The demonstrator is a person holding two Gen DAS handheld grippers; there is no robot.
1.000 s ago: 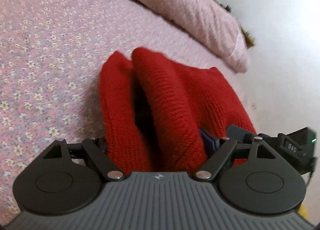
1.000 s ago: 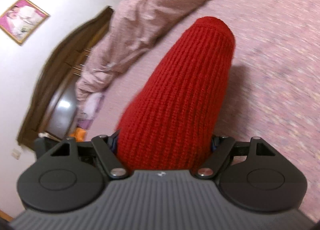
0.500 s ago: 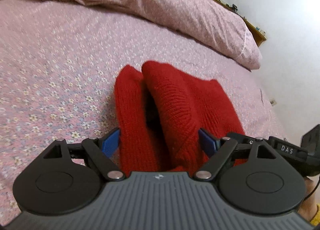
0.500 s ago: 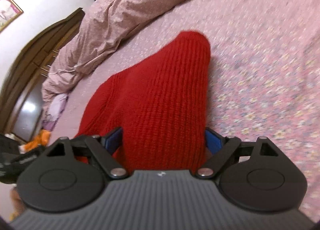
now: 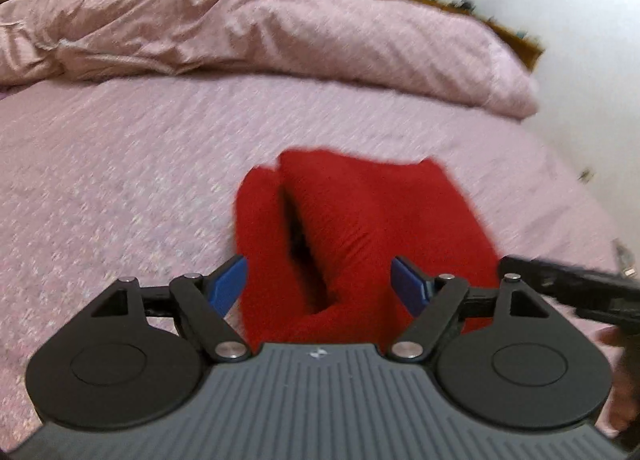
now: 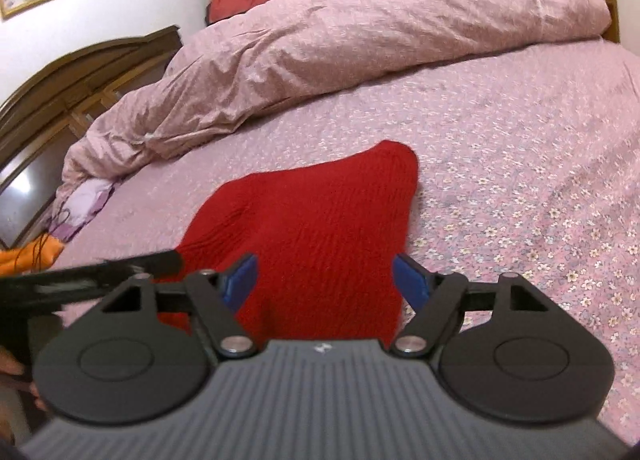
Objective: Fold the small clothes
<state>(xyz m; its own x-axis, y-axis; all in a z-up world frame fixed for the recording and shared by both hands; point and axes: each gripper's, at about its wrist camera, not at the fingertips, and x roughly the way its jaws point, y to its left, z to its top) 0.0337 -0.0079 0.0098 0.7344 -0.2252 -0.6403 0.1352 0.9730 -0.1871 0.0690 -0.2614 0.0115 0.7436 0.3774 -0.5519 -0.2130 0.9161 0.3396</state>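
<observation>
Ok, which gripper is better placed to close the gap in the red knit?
Left, probably: the open gap in the red knit sits between the left gripper's closing jaws; the right gripper's closing jaws straddle only smooth knit.

**Knit, cotton print and matt plastic**

The red ribbed knitted garment looks woolly and coarse, with no sheen. Under it the pink flower-printed cloth bedsheet lies flat and matt; the crumpled pink cloth duvet along the bed's far edge is softly creased. Each hand-held gripper has a matt black plastic body, a ridged grey plastic housing, shiny round metal pins and smooth blue plastic finger pads. The dark wooden headboard looks polished and glossy.
</observation>
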